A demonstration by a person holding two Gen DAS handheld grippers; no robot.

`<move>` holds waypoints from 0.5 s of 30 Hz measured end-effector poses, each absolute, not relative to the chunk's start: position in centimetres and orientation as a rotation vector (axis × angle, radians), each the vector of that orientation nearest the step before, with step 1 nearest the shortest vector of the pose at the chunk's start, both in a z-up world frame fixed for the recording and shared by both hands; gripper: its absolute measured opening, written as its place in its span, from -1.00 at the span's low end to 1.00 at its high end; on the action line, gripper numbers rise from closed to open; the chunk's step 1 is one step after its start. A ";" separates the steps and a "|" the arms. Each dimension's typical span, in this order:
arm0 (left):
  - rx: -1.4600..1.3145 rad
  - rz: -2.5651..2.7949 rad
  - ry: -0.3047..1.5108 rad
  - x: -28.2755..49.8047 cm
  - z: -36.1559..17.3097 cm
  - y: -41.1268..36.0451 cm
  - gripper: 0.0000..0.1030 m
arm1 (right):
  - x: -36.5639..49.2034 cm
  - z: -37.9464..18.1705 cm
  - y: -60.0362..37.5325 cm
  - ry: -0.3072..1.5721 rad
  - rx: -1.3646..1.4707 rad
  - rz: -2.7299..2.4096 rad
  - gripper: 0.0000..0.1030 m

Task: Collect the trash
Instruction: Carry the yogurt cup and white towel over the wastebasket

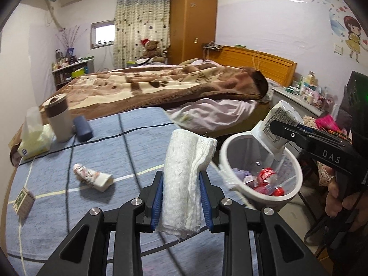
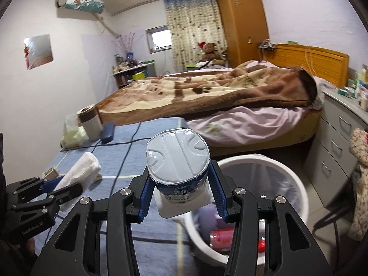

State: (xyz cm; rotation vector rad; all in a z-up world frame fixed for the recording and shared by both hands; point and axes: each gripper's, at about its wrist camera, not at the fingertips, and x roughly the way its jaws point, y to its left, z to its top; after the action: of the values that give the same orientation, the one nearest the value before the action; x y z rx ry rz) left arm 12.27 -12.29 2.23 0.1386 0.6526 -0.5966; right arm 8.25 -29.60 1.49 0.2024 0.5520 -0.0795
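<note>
A white yogurt cup (image 2: 178,161), sealed lid facing the camera, sits clamped between the right gripper (image 2: 179,192) fingers, held above the rim of a white trash bin (image 2: 296,184) containing red wrappers. A folded white paper towel (image 1: 184,184) stands pinched in the left gripper (image 1: 181,197), over the blue tablecloth (image 1: 57,218), just left of the bin.

Your left tongs (image 1: 181,197) pinch a folded white tissue wad (image 1: 184,184) upright. Your right tongs (image 2: 181,195) clamp a white yogurt cup (image 2: 178,161) over the white bin (image 2: 287,172). A crumpled wrapper (image 1: 92,177) lies left of the left tongs.
</note>
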 end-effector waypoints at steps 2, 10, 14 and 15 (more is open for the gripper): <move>0.138 -0.616 0.654 12.2 2.3 -13.4 -0.41 | 7.8 1.5 -30.3 0.552 0.216 -0.090 -0.08; 0.153 -0.712 0.669 12.1 2.0 -18.4 -0.41 | 6.3 0.4 -33.6 0.583 0.233 -0.178 -0.08; 0.164 -0.754 0.676 12.1 1.7 -21.0 -0.41 | 5.8 -0.1 -34.9 0.597 0.229 -0.231 -0.08; 0.170 -0.762 0.680 12.1 1.6 -21.6 -0.41 | 5.8 -0.2 -35.2 0.605 0.223 -0.250 -0.08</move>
State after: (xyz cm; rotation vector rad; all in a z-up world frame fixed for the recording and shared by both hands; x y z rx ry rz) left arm 12.14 -21.61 1.59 0.1696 0.6796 -0.7622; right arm 5.82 -35.20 -0.22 0.2230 0.6047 -0.2496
